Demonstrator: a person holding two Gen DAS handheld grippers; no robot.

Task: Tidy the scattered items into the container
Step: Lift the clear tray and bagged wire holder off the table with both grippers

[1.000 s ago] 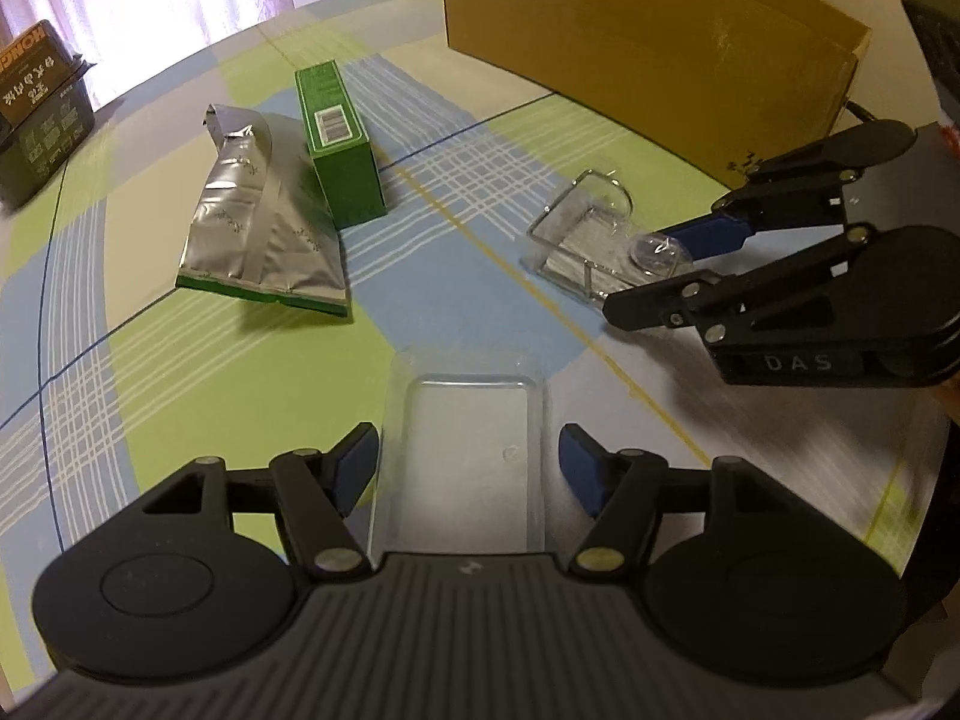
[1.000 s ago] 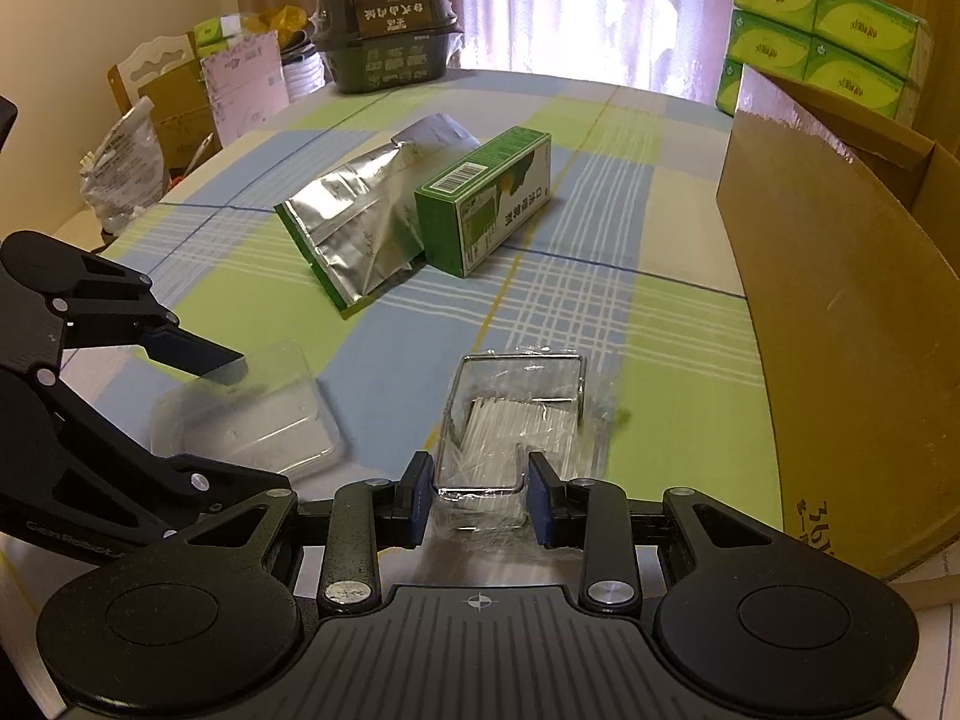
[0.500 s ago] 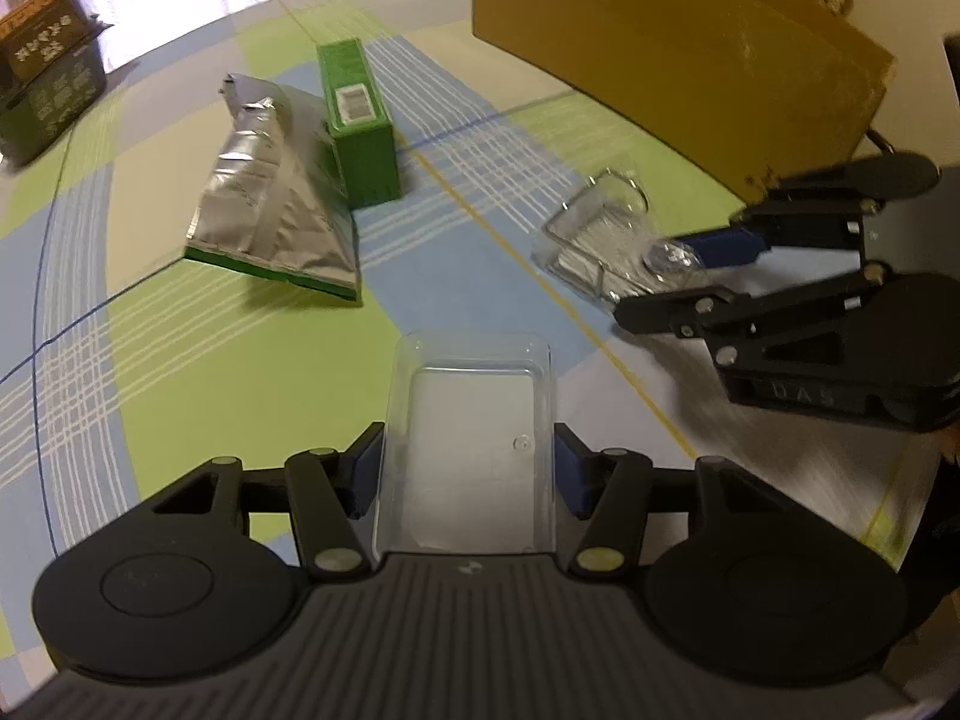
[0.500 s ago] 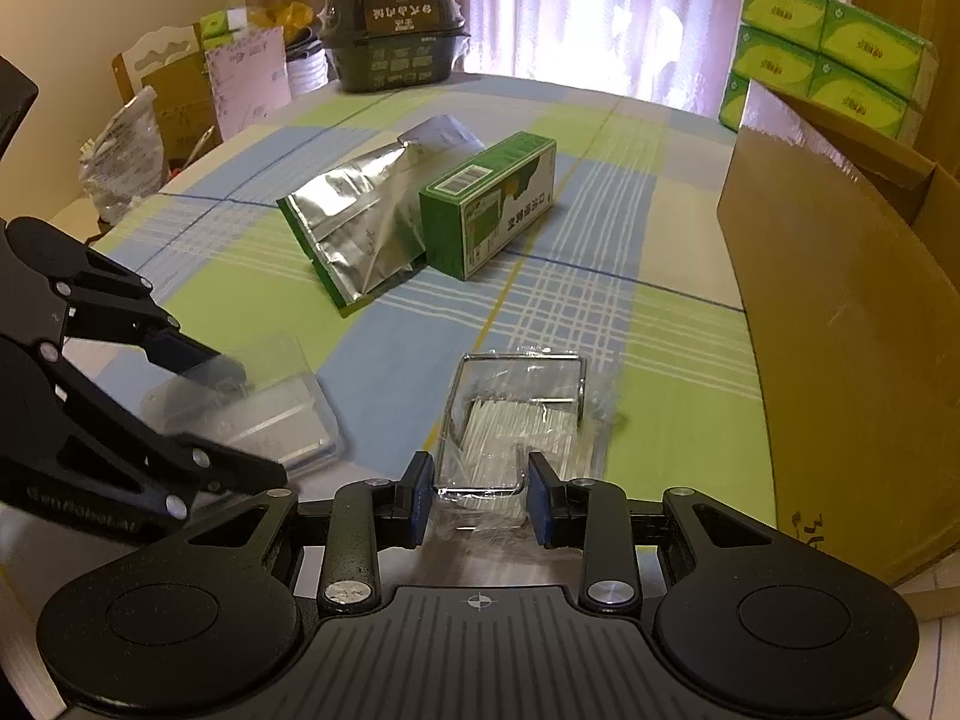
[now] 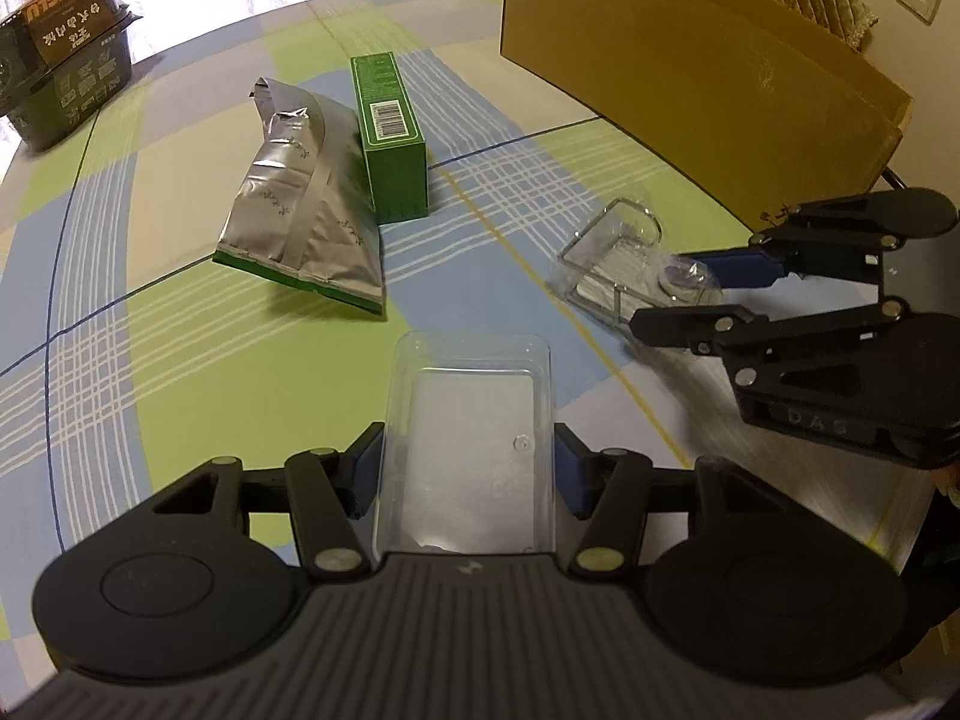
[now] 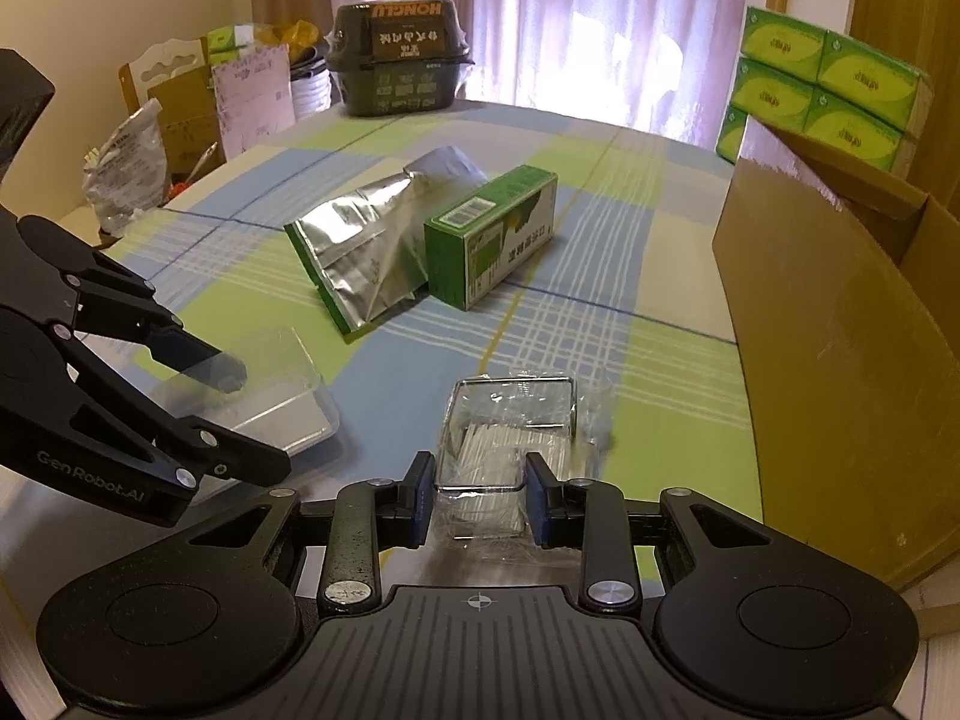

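Observation:
My left gripper (image 5: 468, 468) is shut on a clear plastic tray (image 5: 468, 408), its blue pads pressing both long walls. My right gripper (image 6: 480, 492) is shut on a clear packet of white sticks with a wire frame (image 6: 510, 426), low over the tablecloth. Each gripper shows in the other view: the right gripper (image 5: 672, 294) with its packet (image 5: 618, 252), the left gripper (image 6: 255, 420) with its tray (image 6: 288, 402). A silver foil pouch (image 5: 300, 204) leans against a green carton (image 5: 390, 138) mid-table. The open cardboard box (image 6: 840, 330) stands at the right.
A checked tablecloth (image 5: 180, 330) covers the round table. A dark lidded food container (image 6: 396, 60) sits at the far edge. Green tissue packs (image 6: 822, 90) are stacked behind the cardboard box. Bags and papers (image 6: 180, 120) crowd the far left beyond the table.
My left gripper's fingers have closed onto the clear tray, which now sits deeper between them. The right gripper has kept its hold on the packet and barely shifted.

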